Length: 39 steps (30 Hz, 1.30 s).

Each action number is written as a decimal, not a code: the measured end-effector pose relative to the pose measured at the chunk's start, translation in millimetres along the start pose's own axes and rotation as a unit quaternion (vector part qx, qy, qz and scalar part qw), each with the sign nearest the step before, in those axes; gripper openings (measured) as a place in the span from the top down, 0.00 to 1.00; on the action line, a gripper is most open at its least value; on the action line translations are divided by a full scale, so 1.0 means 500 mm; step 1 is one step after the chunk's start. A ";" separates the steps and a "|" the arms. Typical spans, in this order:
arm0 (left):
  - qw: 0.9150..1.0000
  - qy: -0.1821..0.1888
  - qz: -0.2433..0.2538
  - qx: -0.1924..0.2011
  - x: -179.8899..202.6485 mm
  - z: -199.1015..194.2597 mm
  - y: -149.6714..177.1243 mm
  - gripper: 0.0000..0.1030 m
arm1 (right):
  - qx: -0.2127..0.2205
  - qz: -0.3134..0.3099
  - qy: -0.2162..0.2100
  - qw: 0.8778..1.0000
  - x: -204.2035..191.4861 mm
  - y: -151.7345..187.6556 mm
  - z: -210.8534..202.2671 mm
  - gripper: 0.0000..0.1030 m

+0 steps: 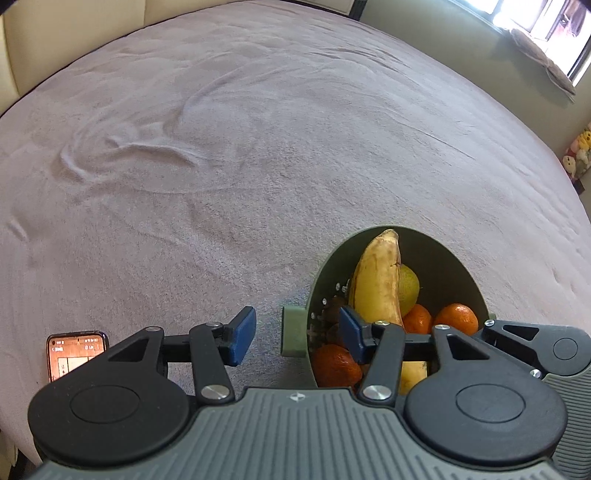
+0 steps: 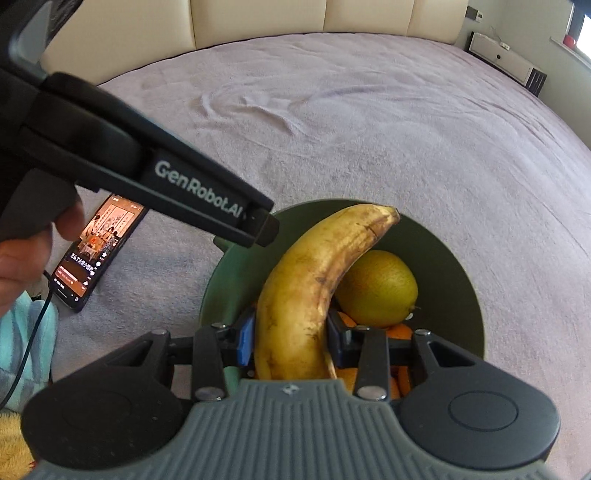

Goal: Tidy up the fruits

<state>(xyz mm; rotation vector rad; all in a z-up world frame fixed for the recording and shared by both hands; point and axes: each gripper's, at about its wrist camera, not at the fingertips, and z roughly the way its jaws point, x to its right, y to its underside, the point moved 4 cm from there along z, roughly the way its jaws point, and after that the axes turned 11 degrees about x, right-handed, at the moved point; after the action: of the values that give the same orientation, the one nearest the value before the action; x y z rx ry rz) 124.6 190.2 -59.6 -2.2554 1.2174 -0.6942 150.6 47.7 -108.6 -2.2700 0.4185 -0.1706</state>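
A green bowl (image 2: pixel 218 280) stands on the bed and holds a yellow-green lemon (image 2: pixel 376 288) and several oranges (image 1: pixel 456 317). My right gripper (image 2: pixel 291 338) is shut on a spotted yellow banana (image 2: pixel 306 291) and holds it over the bowl. In the left wrist view the banana (image 1: pixel 373 280) rises from the bowl (image 1: pixel 436 254). My left gripper (image 1: pixel 297 336) is open and empty, straddling the bowl's left rim and handle (image 1: pixel 293 334). Its body shows in the right wrist view as a black bar at upper left.
The bed is covered by a wrinkled mauve blanket (image 1: pixel 258 147). A lit phone (image 2: pixel 98 254) with a cable lies on it left of the bowl, also in the left wrist view (image 1: pixel 74 352). A cream headboard (image 2: pixel 295 18) is at the back.
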 end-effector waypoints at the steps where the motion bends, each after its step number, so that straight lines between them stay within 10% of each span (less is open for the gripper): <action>1: 1.000 -0.002 -0.001 -0.002 -0.002 0.001 0.001 0.41 | -0.002 -0.002 -0.001 1.000 -0.001 0.001 0.005 0.64; 20: 1.000 0.003 0.007 -0.008 0.008 0.004 0.007 0.41 | -0.021 0.039 -0.022 0.999 0.019 0.027 0.019 0.62; 26: 1.000 0.007 0.018 -0.001 0.020 -0.009 0.007 0.41 | -0.009 0.042 -0.008 0.999 0.017 0.021 -0.007 0.38; 39: 0.992 0.045 0.086 0.078 0.087 -0.100 0.015 0.37 | 0.078 0.090 0.096 0.988 0.020 0.027 -0.164 0.22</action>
<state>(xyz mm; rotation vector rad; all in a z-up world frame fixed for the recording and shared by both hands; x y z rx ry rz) 109.0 140.5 -17.7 -1.9854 1.3326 -0.8012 135.8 -21.6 -63.7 -2.0573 0.6834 -0.3193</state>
